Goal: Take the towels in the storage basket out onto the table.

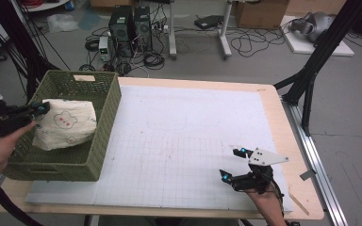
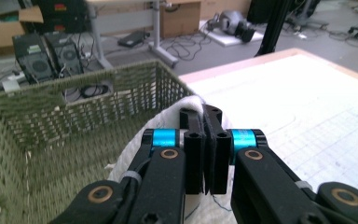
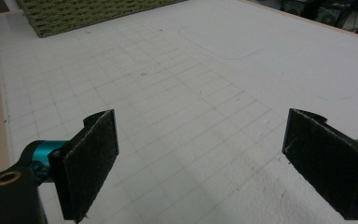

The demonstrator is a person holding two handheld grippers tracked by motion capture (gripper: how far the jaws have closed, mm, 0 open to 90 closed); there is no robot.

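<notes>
My left gripper (image 1: pixel 41 109) pinched the cloth (image 1: pixel 66 123) shut-jawed in the basket (image 1: pixel 104 123); a thin fold could slip free. My right gripper (image 1: pixel 233 165) gaped empty.

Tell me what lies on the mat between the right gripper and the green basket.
Nothing: in the high view the white grid mat is bare between the right gripper and the green basket.

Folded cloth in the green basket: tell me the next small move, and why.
Probably lift a little higher. The left gripper is shut on the folded cloth, whose bulk sits inside the green basket, below its rim. The right gripper is open over the white mat, free to receive it.
</notes>
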